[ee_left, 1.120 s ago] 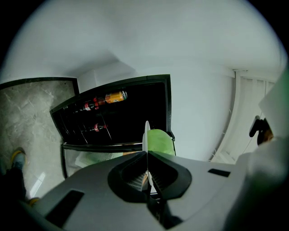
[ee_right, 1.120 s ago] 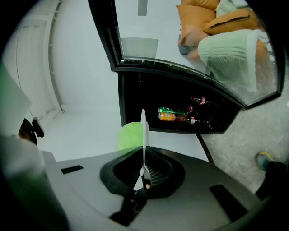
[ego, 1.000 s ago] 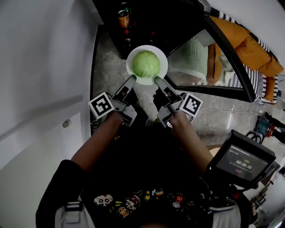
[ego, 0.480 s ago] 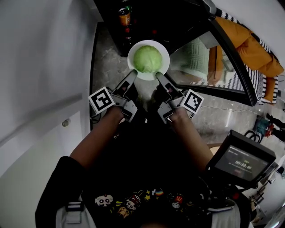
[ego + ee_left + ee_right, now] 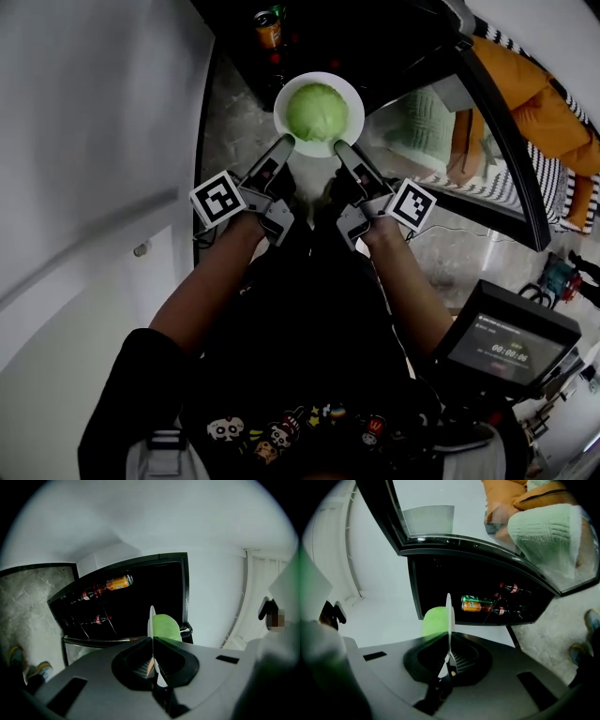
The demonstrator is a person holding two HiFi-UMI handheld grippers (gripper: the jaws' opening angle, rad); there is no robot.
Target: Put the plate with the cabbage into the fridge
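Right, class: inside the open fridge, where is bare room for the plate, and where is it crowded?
Free, as far as the dark interior shows: the stretch of the fridge between its frame and the cans, seen in the right gripper view. Crowded: the cans and bottles bunched at the other side. The plate likely fits that bare stretch.

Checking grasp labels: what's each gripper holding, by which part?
Both hold the round white plate carrying the green cabbage: left gripper and right gripper each pinch its near rim.
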